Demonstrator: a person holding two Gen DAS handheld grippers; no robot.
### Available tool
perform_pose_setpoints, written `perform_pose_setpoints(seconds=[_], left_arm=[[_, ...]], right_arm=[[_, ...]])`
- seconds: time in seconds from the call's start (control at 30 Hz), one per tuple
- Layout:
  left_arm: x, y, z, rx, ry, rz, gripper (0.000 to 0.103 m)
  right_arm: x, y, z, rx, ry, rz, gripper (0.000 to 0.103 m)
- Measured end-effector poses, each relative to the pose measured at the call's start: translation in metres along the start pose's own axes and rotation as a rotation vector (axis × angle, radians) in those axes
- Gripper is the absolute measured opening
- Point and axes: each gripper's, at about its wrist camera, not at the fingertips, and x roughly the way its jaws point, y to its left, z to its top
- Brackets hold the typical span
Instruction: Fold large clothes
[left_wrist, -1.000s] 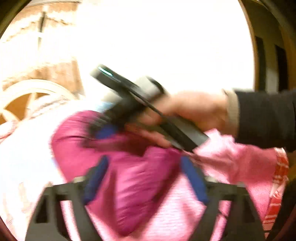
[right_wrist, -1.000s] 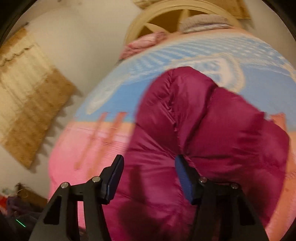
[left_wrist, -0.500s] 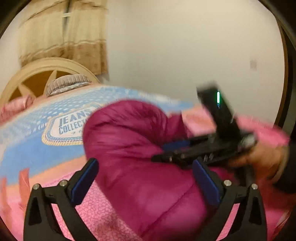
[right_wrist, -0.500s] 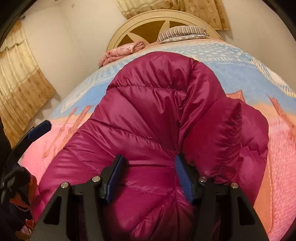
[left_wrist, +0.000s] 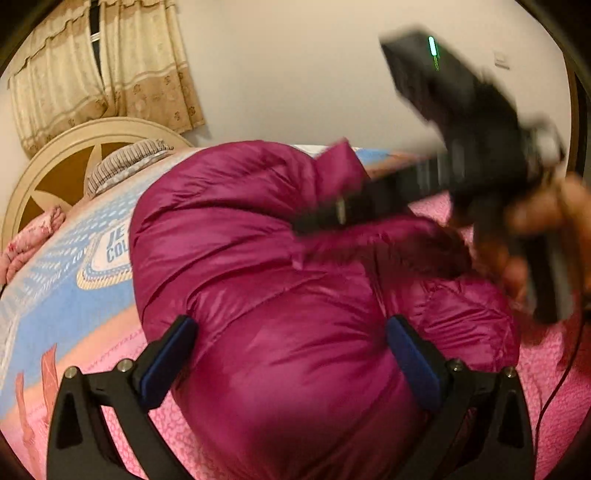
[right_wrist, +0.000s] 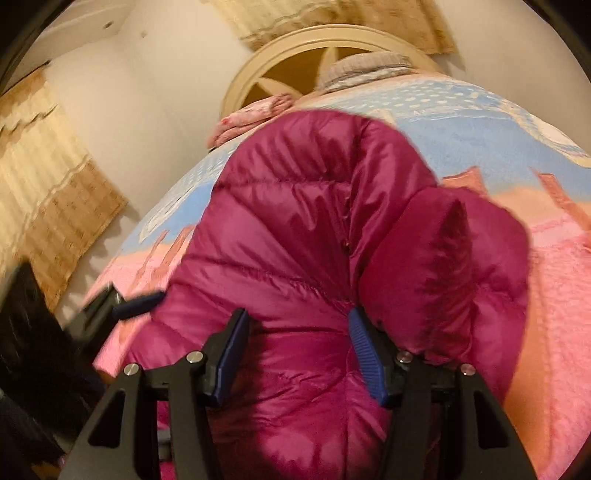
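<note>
A puffy magenta down jacket (left_wrist: 280, 280) lies bunched on the bed. It fills the right wrist view too (right_wrist: 314, 229). My left gripper (left_wrist: 288, 354) is open, its blue pads wide apart on either side of the jacket's near bulge. My right gripper (right_wrist: 299, 347) has jacket fabric bulging between its half-closed blue pads. In the left wrist view the right gripper (left_wrist: 369, 210) reaches over the jacket from the right, blurred, with the hand behind it. The left gripper's fingertip (right_wrist: 138, 304) shows at the left of the right wrist view.
The bed has a pink and blue blanket (left_wrist: 70, 280) with a printed logo. A round cream headboard (left_wrist: 70, 147), a striped pillow (left_wrist: 125, 162) and folded pink cloth (right_wrist: 255, 118) are at the far end. Beige curtains (left_wrist: 103, 70) hang behind.
Both grippers have moved over the jacket. The right gripper has swung up and to the right in the left wrist view. The jacket now fills more of both views.
</note>
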Motion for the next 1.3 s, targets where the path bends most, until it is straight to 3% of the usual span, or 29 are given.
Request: perform_pose_setpoints(seconds=[0.07,0.1,0.23,0.27,0.37,0.4,0.77,0.9,1.3], left_arm=[[0.004,-0.004,0.002,0.022,0.008,-0.002,0.103],[0.005,-0.005,0.003,0.031,0.009,-0.004,0.103],[0.006,-0.011,0.004,0.059,0.009,0.002,0.103],[0.006,-0.013,0.004,0.066,0.008,0.008,0.103],[0.005,-0.013,0.001,0.060,0.012,0.015,0.103],[0.005,-0.013,0.000,0.054,0.014,0.013,0.103],[0.014,-0.018,-0.002,0.030,0.031,0.003,0.103],[0.016,-0.016,-0.001,0.021,0.043,-0.006,0.103],[0.020,-0.014,0.005,0.022,0.052,-0.005,0.103]], right_arm=[[-0.018,0.003,0.014,0.037,-0.046,0.008,0.058],[-0.026,0.006,0.023,0.059,-0.062,0.053,0.058],[-0.021,0.029,0.051,0.079,-0.053,0.142,0.061],[-0.012,0.032,0.054,0.061,-0.031,0.131,0.063],[0.023,0.027,0.053,0.027,0.016,-0.067,0.064],[0.032,0.021,0.052,0.034,0.018,-0.098,0.064],[0.060,-0.018,0.037,0.050,0.021,-0.074,0.064],[0.065,-0.014,0.031,0.018,0.014,-0.108,0.064],[0.070,-0.017,0.028,0.031,0.019,-0.090,0.064]])
